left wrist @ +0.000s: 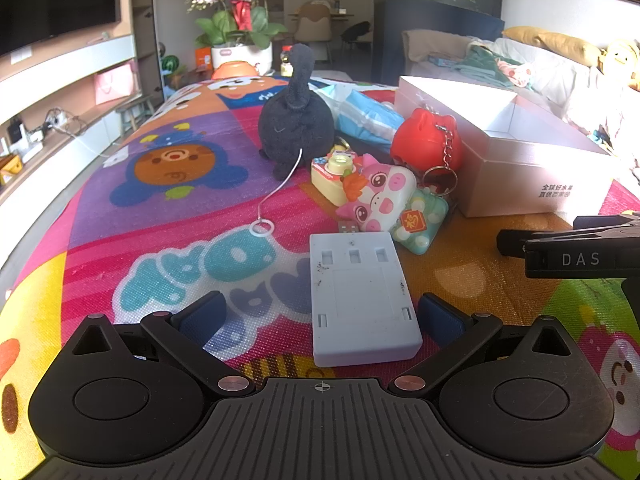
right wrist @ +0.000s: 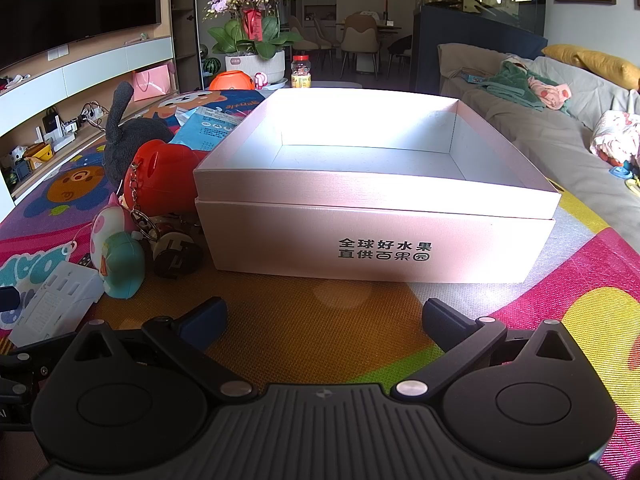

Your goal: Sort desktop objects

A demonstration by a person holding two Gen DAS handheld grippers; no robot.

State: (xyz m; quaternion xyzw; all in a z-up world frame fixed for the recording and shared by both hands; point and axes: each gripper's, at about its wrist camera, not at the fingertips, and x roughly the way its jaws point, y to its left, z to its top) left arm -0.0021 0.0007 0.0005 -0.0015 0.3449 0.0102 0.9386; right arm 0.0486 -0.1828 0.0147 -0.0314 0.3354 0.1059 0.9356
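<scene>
1. Evidently the sorting has barely begun: the pink box [right wrist: 376, 236] holds nothing, while the toys lie heaped just beside its left wall.
2. Left gripper [left wrist: 320, 316] has its jaws spread wide with nothing held; the pale blue plastic case [left wrist: 362, 300] lies between its fingers, toward the right one.
3. Right gripper [right wrist: 322, 320] is likewise spread and unladen, facing the box.
4. Next move likely calls for centring on the case and closing across its width.
5. Underneath is a bright cartoon mat [left wrist: 160, 208]; orchids [right wrist: 256, 20], a sofa [right wrist: 560, 100] and a television [right wrist: 80, 4] stand beyond.
</scene>
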